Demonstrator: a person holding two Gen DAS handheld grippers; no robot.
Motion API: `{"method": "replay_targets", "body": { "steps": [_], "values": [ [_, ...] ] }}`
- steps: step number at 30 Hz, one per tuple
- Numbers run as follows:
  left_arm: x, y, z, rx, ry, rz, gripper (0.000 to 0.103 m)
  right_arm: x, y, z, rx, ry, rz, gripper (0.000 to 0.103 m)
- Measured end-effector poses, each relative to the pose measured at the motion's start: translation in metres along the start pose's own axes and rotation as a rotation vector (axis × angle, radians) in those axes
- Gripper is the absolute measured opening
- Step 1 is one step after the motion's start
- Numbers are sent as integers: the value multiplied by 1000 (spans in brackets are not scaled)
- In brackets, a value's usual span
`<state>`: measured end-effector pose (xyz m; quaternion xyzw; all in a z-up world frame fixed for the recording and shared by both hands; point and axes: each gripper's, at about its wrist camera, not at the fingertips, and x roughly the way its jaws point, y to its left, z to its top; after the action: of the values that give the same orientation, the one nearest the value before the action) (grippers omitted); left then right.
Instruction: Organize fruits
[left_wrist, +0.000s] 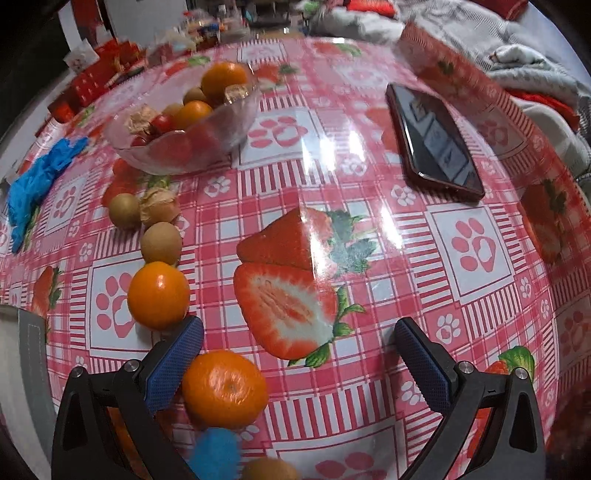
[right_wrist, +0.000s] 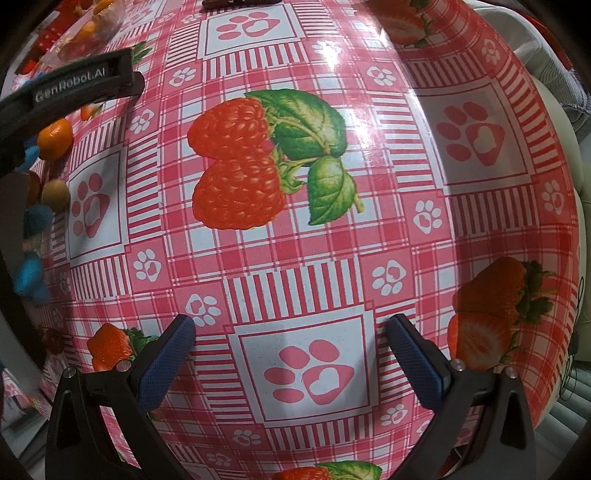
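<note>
A clear glass bowl at the far left of the table holds oranges, small brown fruits and red ones. Outside it lies a row of loose fruit: a brown fruit, a papery husked fruit, another brown fruit, an orange and a nearer orange. My left gripper is open, and the nearer orange lies just inside its left finger. My right gripper is open over bare tablecloth. The left gripper's body shows at the upper left of the right wrist view.
A dark phone lies at the right back of the table. Blue crumpled material sits at the left edge. Red boxes and jars stand behind the bowl. A pile of grey cloth lies beyond the table's right edge.
</note>
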<state>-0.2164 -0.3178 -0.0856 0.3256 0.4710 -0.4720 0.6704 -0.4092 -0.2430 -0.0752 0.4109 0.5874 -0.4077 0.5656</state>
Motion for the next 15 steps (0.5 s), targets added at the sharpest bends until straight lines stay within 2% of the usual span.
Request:
{"method": "replay_targets", "body": {
  "steps": [3, 5, 8, 11, 15],
  "values": [
    [4, 0, 12, 28, 132, -32, 103, -1, 0, -1, -1, -3, 1, 103],
    [-16, 9, 14, 13, 107, -72, 103, -2, 0, -3, -3, -15, 1, 103],
    [-51, 32, 11, -11, 55, -88, 103, -3, 0, -8, -7, -50, 1, 103],
    [-64, 61, -1, -41, 84, -59, 103, -4, 0, -11, -6, -68, 1, 103],
    [-61, 97, -17, -73, 131, -5, 103, -4, -1, -10, -5, -72, 0, 103]
  ]
}}
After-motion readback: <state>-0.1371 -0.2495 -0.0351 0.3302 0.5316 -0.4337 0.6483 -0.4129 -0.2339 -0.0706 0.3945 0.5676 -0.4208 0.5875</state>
